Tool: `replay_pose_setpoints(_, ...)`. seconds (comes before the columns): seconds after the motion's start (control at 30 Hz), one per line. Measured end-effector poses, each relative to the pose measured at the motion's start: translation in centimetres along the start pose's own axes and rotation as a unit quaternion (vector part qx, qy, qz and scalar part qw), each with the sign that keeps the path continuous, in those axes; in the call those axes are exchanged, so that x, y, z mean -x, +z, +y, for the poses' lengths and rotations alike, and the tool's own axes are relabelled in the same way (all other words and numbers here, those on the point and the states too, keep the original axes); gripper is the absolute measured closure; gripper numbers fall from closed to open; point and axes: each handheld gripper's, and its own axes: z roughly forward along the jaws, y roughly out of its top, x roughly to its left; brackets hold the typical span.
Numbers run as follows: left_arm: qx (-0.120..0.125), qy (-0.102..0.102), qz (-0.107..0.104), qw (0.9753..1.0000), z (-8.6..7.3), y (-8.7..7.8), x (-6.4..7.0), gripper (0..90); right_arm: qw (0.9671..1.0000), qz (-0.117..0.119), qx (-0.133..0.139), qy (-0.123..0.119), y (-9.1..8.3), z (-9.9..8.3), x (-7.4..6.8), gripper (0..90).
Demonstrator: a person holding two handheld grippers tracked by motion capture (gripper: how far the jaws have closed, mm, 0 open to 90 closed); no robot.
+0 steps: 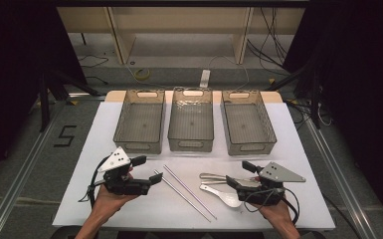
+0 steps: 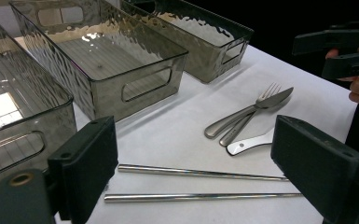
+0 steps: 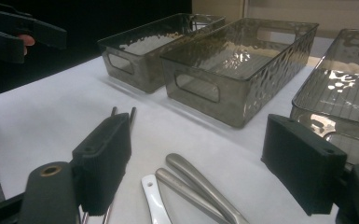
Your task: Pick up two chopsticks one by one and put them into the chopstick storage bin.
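nothing sorted yet; three bins [image 1: 190, 119] along desk's [image 1: 104, 209] far edge empty; chopsticks [image 1: 186, 185], cutlery [image 1: 219, 186] near front edge; left tongs [image 1: 146, 169], right tongs [image 1: 239, 174] both agape, gripping nothing

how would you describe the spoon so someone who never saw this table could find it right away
Start at the white table, on the near side of the three grey bins, and go to the small heap of cutlery at the right gripper. The spoon is the piece nearest the person, below the fork and knife. Its short, flat, pale handle and broad bowl set it apart from their long rounded handles.
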Motion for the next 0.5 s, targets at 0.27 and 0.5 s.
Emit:
replay_pose_setpoints(0.27,-0.018,-0.008,-0.001,0.9998,0.0,0.23,-0.4,14.0,1.0,-0.002,0.0,0.0,-0.01,0.0,0.0,24.6)
replay_pose_setpoints(0.5,-0.06,-0.004,-0.008,0.9982,0.22,0.76,-0.62,14.8,1.0,-0.005,-0.004,0.0,0.06,-0.03,0.08,24.6)
